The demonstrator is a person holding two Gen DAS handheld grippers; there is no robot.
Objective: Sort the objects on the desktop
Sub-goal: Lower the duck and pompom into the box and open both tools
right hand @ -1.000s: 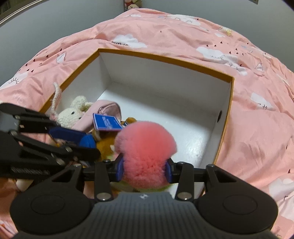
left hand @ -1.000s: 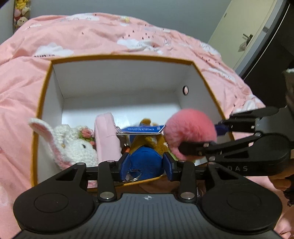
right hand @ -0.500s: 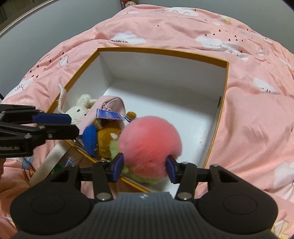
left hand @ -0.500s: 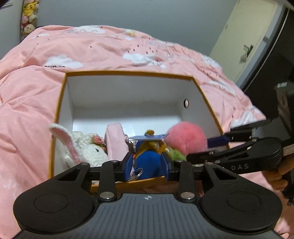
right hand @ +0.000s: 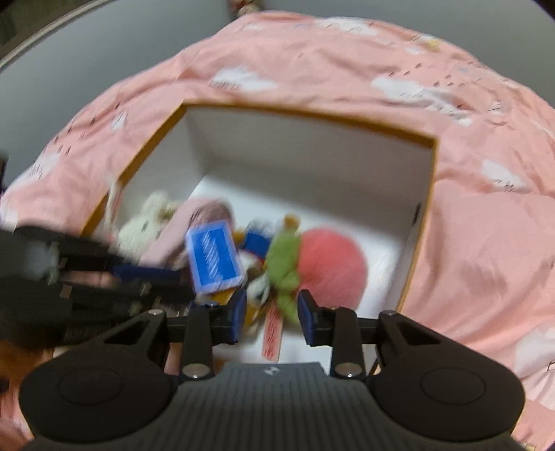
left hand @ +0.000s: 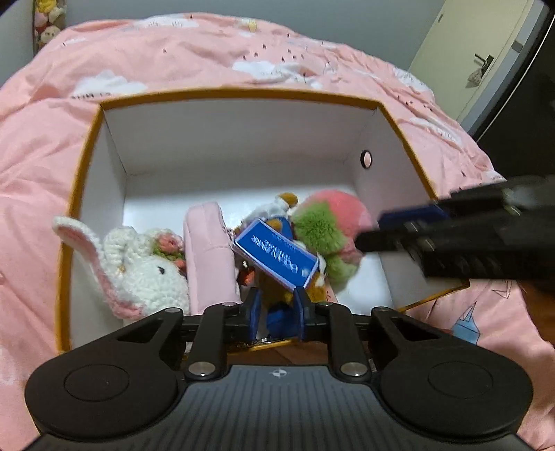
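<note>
A white box with an orange rim (left hand: 222, 94) (right hand: 312, 114) sits on the pink bedding. Inside lie a crocheted white bunny (left hand: 145, 267) (right hand: 142, 225), a pink pouch (left hand: 208, 253), a brown and blue plush with a blue tag (left hand: 277, 258) (right hand: 213, 258), and a pink pompom with a green top (left hand: 333, 222) (right hand: 329, 258). My left gripper (left hand: 276, 312) is over the box's near edge, open a little, with the plush's blue part between its fingers. My right gripper (right hand: 272, 317) is open and empty just behind the pompom; it also shows at the right of the left wrist view (left hand: 451, 236).
The pink cloud-print duvet (left hand: 242, 55) surrounds the box on all sides. A door with a handle (left hand: 482, 62) and a dark frame stand at the far right. Stuffed toys (left hand: 48, 20) hang at the far left wall.
My right gripper opened and let go of the pink pompom, which now lies in the box. My left gripper loosened on the tagged plush, which dropped into the box.
</note>
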